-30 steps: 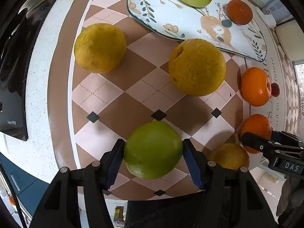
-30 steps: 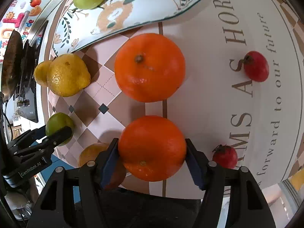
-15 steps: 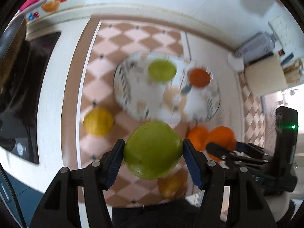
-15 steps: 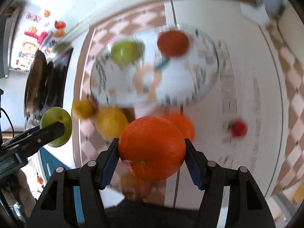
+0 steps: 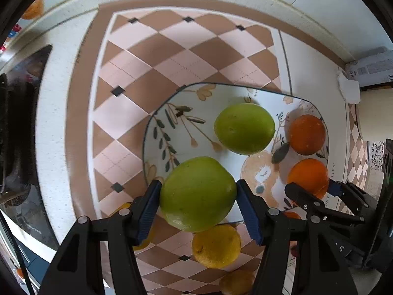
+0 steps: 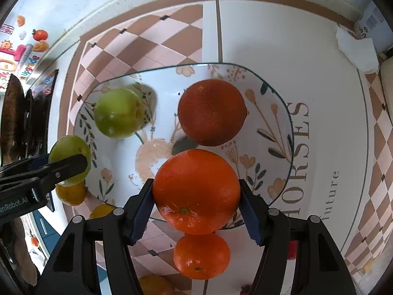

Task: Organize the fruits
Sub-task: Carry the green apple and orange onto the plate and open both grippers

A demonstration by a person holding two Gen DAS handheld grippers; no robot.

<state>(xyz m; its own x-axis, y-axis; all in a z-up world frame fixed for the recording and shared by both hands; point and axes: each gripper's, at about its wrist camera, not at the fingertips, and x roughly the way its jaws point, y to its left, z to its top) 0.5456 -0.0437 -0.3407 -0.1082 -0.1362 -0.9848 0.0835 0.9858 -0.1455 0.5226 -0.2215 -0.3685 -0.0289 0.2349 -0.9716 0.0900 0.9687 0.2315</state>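
Note:
My left gripper point(image 5: 198, 198) is shut on a green fruit point(image 5: 196, 191), held above the near left rim of the patterned plate point(image 5: 172, 123). My right gripper point(image 6: 196, 196) is shut on an orange point(image 6: 196, 189), held over the plate's point(image 6: 270, 113) near edge. On the plate lie another green fruit point(image 5: 244, 127) point(image 6: 118, 113) and another orange point(image 5: 305, 134) point(image 6: 211, 111). In the left wrist view the right gripper point(image 5: 310, 191) with its orange point(image 5: 308, 175) shows at the right. In the right wrist view the left gripper point(image 6: 66, 164) with its green fruit point(image 6: 68, 150) shows at the left.
Yellow lemons point(image 5: 216, 245) point(image 6: 70, 193) and an orange point(image 6: 201, 255) lie on the checkered mat point(image 5: 147, 56) near the plate's front edge. A dark stove point(image 5: 14, 127) stands at the left. A white box point(image 5: 368, 66) sits by the back wall at the right.
Both grippers lifted their fruits off the mat and carried them toward the back. They now hang over the plate's near edge, and the loose fruit lies behind and below them.

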